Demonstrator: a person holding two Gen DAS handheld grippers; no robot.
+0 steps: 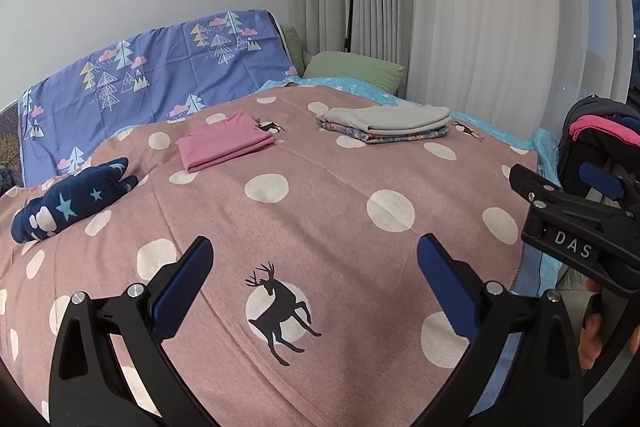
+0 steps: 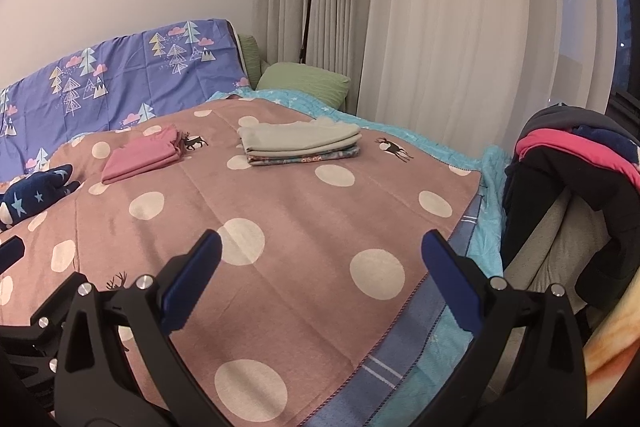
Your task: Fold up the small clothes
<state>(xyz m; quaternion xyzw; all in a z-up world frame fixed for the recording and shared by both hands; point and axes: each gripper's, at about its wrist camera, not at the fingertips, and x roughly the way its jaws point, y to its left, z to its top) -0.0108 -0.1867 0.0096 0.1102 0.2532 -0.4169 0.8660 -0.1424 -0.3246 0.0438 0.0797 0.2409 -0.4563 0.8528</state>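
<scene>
Bedspread [image 1: 320, 195] has the folded pink piece [image 1: 224, 145] and grey stack [image 1: 386, 125] parked far side, so I'm holding left gripper [image 1: 314, 287] and right gripper [image 2: 320, 279] released and empty, probably heading for the unfolded pile [image 2: 576, 155] at right.

The near half of the pink dotted blanket [image 1: 320, 227] lies bare — open passage. Farther back sit a pink folded garment [image 1: 224, 146], a grey-topped folded stack [image 1: 386, 123] and a navy star bundle [image 1: 68, 205] — gaps between them.
</scene>
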